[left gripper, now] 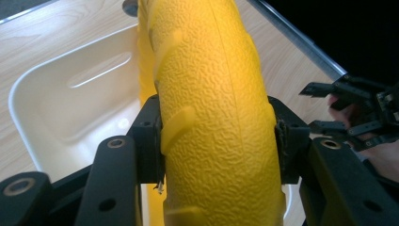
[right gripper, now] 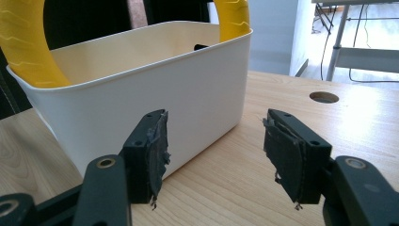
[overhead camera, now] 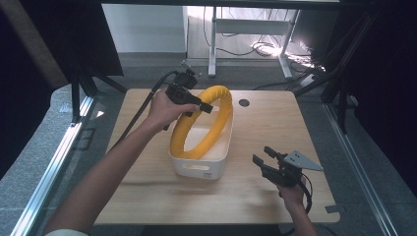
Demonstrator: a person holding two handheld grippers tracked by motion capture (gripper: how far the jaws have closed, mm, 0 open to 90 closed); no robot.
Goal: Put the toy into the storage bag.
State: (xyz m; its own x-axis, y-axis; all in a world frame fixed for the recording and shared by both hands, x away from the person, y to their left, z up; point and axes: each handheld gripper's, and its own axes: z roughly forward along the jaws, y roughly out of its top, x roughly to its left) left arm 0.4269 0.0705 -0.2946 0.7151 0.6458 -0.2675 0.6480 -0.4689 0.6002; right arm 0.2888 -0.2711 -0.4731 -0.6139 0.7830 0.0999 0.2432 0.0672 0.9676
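Note:
A yellow textured ring (overhead camera: 206,123) stands on edge inside a white plastic bin (overhead camera: 216,160) at the middle of the wooden table. My left gripper (overhead camera: 196,105) is shut on the ring's upper left part; in the left gripper view both pads press on the yellow ring (left gripper: 216,113) above the white bin (left gripper: 61,103). My right gripper (overhead camera: 263,157) rests near the table's front right, open, with nothing between its fingers. In the right gripper view its jaws (right gripper: 214,150) point at the bin's white wall (right gripper: 141,94), with the ring (right gripper: 23,42) rising out of it.
The wooden table (overhead camera: 147,187) has a round cable hole (overhead camera: 244,103) behind the bin. Black frame posts stand at both sides, and a white desk with cables sits beyond the far edge. A cable trails from the left gripper off the table's left side.

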